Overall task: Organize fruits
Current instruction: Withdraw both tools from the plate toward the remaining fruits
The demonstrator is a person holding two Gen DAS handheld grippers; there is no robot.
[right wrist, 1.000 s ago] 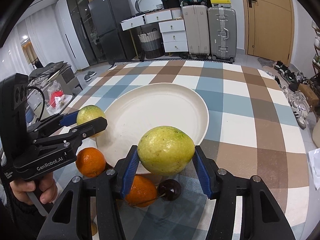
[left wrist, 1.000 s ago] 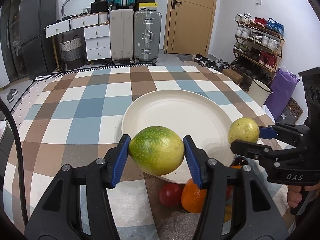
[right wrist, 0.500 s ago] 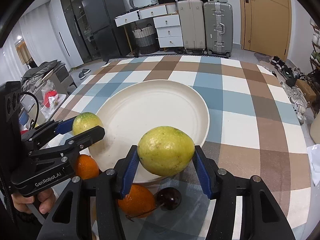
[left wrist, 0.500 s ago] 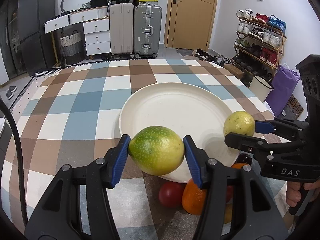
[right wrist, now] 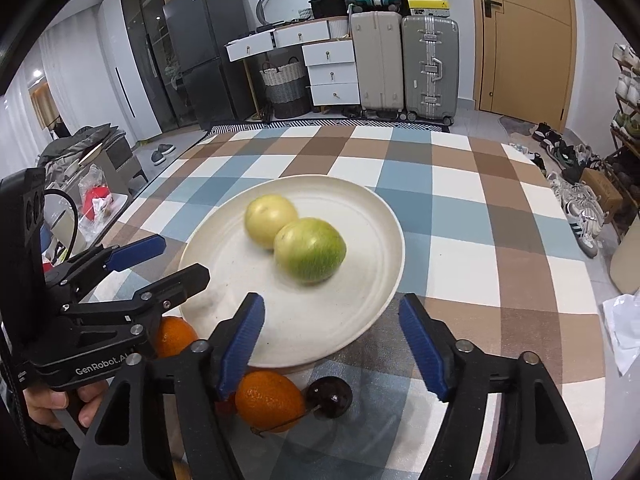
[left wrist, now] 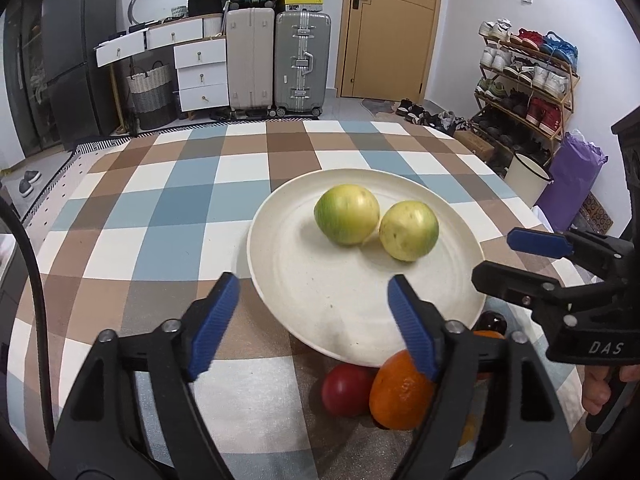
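Fruits [left wrist: 346, 220] round, smooth, yellow-green, touching on round plate [left wrist: 328, 320].

Your near half of the plate is clear
Two green-yellow fruits [left wrist: 374, 224] block the plate [left wrist: 320, 300] middle; oranges [left wrist: 400, 392] crowd its near rim; the checked counter [left wrist: 160, 216] beyond lies bare.

Two round fruits [left wrist: 374, 226] lying touching, side by side on the plate [left wrist: 320, 304]; oranges [left wrist: 400, 394] and smaller fruits sitting before its near rim on the tablecloth [left wrist: 160, 216].

"DAS" on the right gripper [left wrist: 516, 258]; "GenRobot.AI" on the left gripper [right wrist: 176, 258]
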